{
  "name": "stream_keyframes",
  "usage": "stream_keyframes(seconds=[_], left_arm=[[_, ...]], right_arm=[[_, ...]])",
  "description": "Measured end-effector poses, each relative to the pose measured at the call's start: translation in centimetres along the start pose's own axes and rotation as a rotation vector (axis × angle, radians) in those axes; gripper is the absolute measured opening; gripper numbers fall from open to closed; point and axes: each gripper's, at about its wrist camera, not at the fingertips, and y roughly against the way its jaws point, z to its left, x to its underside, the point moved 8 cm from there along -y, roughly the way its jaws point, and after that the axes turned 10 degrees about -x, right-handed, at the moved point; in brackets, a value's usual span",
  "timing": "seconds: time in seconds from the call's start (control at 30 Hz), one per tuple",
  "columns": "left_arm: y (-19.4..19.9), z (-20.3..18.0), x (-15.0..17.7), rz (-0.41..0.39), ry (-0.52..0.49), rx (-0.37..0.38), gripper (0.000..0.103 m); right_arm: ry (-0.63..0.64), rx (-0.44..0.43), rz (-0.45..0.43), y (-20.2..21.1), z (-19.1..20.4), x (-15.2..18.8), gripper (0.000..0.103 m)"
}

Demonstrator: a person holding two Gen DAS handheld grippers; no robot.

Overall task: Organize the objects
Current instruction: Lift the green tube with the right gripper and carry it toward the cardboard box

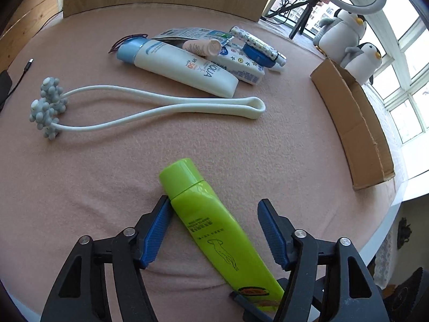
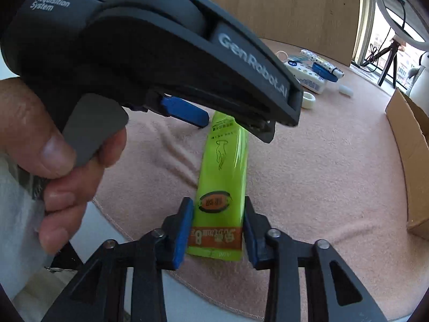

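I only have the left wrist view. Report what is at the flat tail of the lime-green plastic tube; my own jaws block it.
Observer: The right gripper is there, its blue pads against both edges of the lime-green plastic tube at its orange-banded crimp.
Operator: Say where that crimp lies.
Observer: On the pink cloth, close to its stitched front edge.
Operator: Check who holds my gripper.
Observer: A bare hand holds the left gripper, its thumb beside the flat grey trigger.
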Motion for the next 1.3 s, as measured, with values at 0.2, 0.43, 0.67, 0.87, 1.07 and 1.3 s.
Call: stream_keyframes(seconds=[0.2,0.43,0.67,0.87,1.07,1.3], left_arm=[[-0.1,-0.5,-0.1,0.003,0.016,-0.002,0.042],[1.5,-0.8,-0.4,-0.036,0.025,-0.016,0.042],[5.7,-2.4,-3.5,-0.125,-0.022,-0.018,0.042],[8.3,-4.5,-7.2,-0.178,-0.057,-0.001,0.042],[8.4,-6.7,-9.1,-0.188,-0.095,0.013,0.042],[7.4,-13.9,-11.6,-0.185,-0.198,0.074,0.042]], right_arm=[[0.0,-0.015,-0.012,0.2,0.1,0.1,0.011],[-0.059,-0.03,-0.069,1.1,-0.3,-0.3,0.008],[-0.067,-0.012,-0.157,4.2,-0.6,-2.6,0.008],[-0.079,0.02,-0.222,6.6,-1.4,-4.4,0.008],[-0.101,0.043,-0.25,8.0,-4.1,-5.4,0.008],[-0.175,0.113,-0.292,9.5,-8.7,-5.5,0.008]])
